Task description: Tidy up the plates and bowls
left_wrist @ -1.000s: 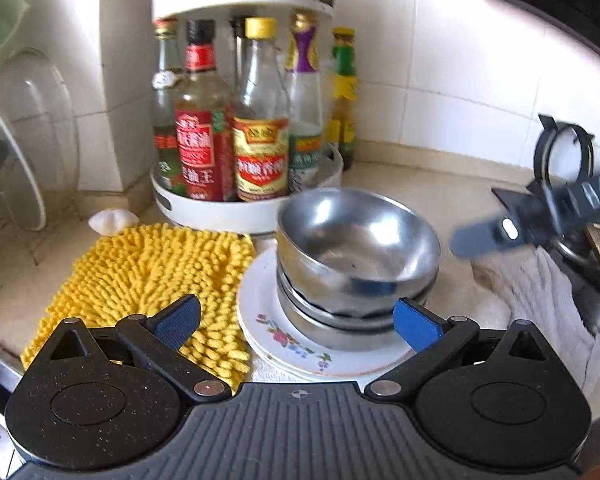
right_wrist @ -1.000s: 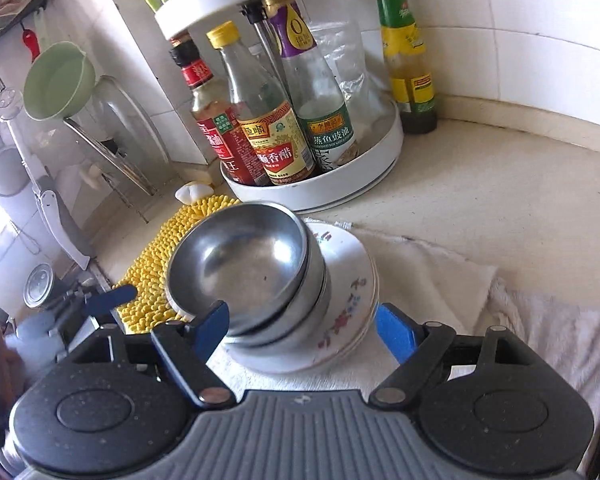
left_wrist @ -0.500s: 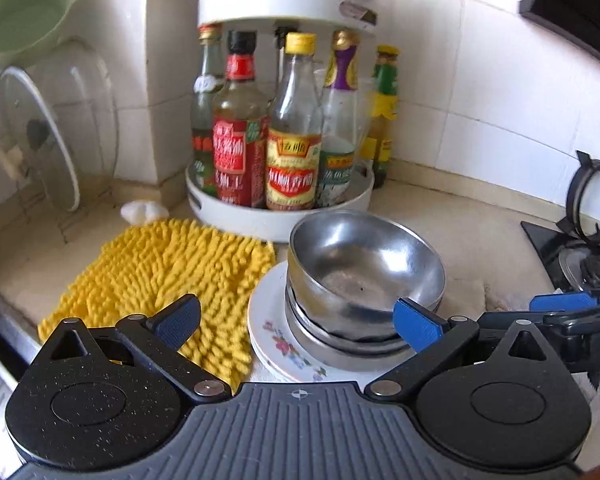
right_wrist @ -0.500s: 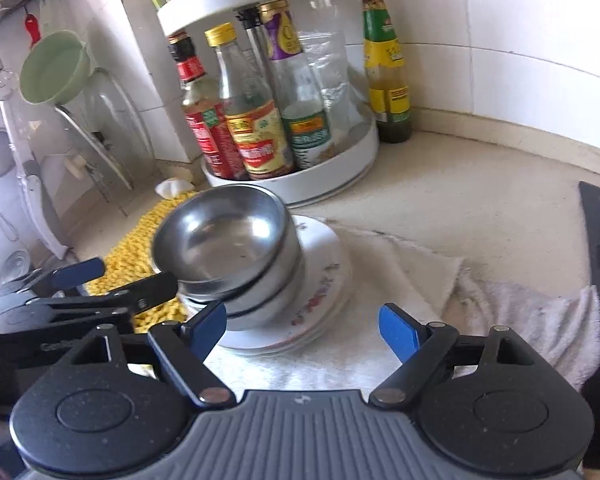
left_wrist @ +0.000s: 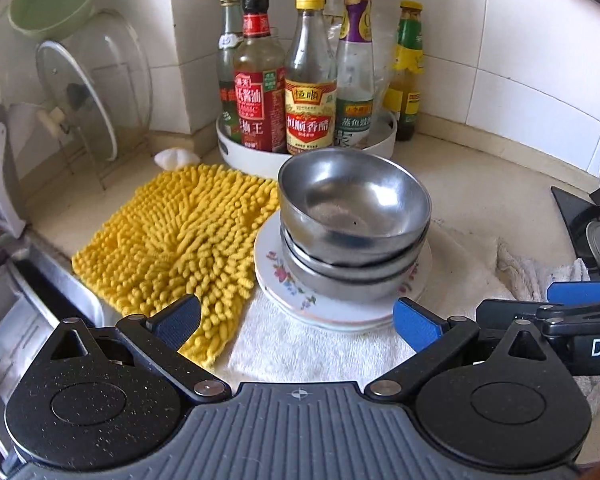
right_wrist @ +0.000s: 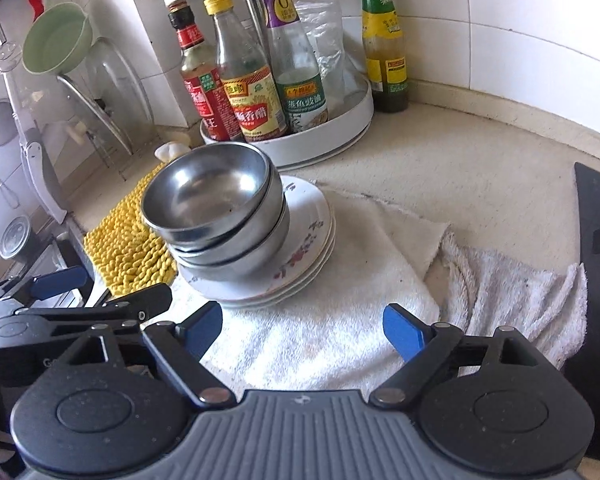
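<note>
Both claws have drawn back, left claw (left_wrist: 296, 316) and right claw (right_wrist: 302, 330) spread empty; slick nested steel bowls (left_wrist: 354, 216) want a rim pinch.

Bare worktop (right_wrist: 460, 168) lies free to the right of the stacked steel bowls (right_wrist: 216, 216) and behind the white towel (right_wrist: 340, 320), while the condiment turntable (right_wrist: 320, 136) crowds close behind them and the yellow chenille mat (left_wrist: 180, 240) touches the floral plates (left_wrist: 276, 276) on the left.
</note>
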Action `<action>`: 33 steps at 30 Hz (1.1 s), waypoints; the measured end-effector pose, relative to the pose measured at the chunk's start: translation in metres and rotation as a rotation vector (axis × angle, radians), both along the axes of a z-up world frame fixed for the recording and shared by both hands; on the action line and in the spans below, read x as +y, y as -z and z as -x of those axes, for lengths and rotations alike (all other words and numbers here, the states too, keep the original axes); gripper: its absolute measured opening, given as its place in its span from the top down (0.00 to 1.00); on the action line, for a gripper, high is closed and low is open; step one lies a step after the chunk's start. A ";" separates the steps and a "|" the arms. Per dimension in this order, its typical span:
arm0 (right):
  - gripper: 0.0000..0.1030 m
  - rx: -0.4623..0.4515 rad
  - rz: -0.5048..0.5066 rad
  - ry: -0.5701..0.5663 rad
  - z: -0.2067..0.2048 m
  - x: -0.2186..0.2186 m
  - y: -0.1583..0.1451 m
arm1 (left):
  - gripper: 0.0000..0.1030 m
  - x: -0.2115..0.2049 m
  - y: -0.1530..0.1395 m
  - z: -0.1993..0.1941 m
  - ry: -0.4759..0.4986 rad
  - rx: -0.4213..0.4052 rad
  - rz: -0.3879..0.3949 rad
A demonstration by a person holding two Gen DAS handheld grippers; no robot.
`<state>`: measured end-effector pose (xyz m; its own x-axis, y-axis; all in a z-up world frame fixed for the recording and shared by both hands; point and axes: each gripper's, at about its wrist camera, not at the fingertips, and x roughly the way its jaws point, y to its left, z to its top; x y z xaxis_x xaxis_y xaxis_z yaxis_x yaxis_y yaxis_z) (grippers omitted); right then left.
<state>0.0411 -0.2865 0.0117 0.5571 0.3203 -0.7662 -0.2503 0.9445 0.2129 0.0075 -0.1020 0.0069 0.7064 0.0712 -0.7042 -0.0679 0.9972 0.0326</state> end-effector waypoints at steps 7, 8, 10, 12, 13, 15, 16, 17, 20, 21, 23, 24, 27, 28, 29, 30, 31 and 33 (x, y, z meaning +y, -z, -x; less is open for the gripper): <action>0.00 0.023 -0.003 -0.015 0.003 -0.003 0.007 | 0.00 -0.001 0.007 0.006 -0.023 0.037 0.031; 0.00 0.025 -0.005 -0.014 0.004 -0.004 0.008 | 0.00 -0.001 0.007 0.007 -0.025 0.037 0.031; 0.00 0.027 -0.005 -0.014 0.005 -0.004 0.009 | 0.00 -0.002 0.007 0.009 -0.033 0.036 0.035; 0.00 0.027 -0.005 -0.010 0.006 -0.005 0.009 | 0.00 -0.002 0.007 0.010 -0.037 0.034 0.040; 0.00 0.024 -0.006 -0.007 0.007 -0.006 0.009 | 0.00 -0.003 0.007 0.010 -0.038 0.034 0.041; 0.00 0.022 -0.002 0.000 0.007 -0.007 0.009 | 0.00 -0.004 0.006 0.011 -0.041 0.032 0.040; 0.00 0.020 -0.002 0.003 0.006 -0.008 0.009 | 0.00 -0.004 0.006 0.011 -0.040 0.033 0.041; 0.00 0.018 0.000 0.007 0.006 -0.009 0.008 | 0.00 -0.005 0.006 0.012 -0.041 0.032 0.044; 0.00 0.015 -0.005 0.022 0.007 -0.011 0.009 | 0.00 -0.006 0.006 0.014 -0.044 0.029 0.046; 0.00 0.017 -0.008 0.024 0.007 -0.012 0.009 | 0.00 -0.006 0.006 0.014 -0.047 0.028 0.049; 0.00 0.015 -0.006 0.028 0.008 -0.012 0.009 | 0.00 -0.005 0.007 0.014 -0.050 0.031 0.055; 0.00 0.015 -0.004 0.026 0.008 -0.012 0.009 | 0.00 -0.006 0.008 0.014 -0.051 0.033 0.056; 0.00 0.013 0.001 0.034 0.007 -0.013 0.011 | 0.00 -0.006 0.008 0.015 -0.059 0.033 0.060; 0.00 0.011 0.009 0.041 0.006 -0.014 0.012 | 0.00 -0.005 0.007 0.016 -0.062 0.028 0.066; 0.00 0.013 0.009 0.051 0.006 -0.016 0.013 | 0.00 -0.004 0.007 0.017 -0.064 0.023 0.073; 0.00 0.019 -0.003 0.055 0.006 -0.017 0.014 | 0.00 -0.004 0.007 0.018 -0.064 0.019 0.081; 0.00 0.024 -0.009 0.054 0.006 -0.018 0.014 | 0.00 -0.003 0.006 0.018 -0.062 0.020 0.086; 0.00 0.018 -0.007 0.050 0.007 -0.017 0.013 | 0.00 -0.004 0.007 0.018 -0.059 0.022 0.085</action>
<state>0.0338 -0.3039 -0.0013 0.5585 0.2975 -0.7743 -0.1987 0.9543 0.2233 -0.0108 -0.1060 0.0003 0.6870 0.0516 -0.7248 -0.1269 0.9907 -0.0498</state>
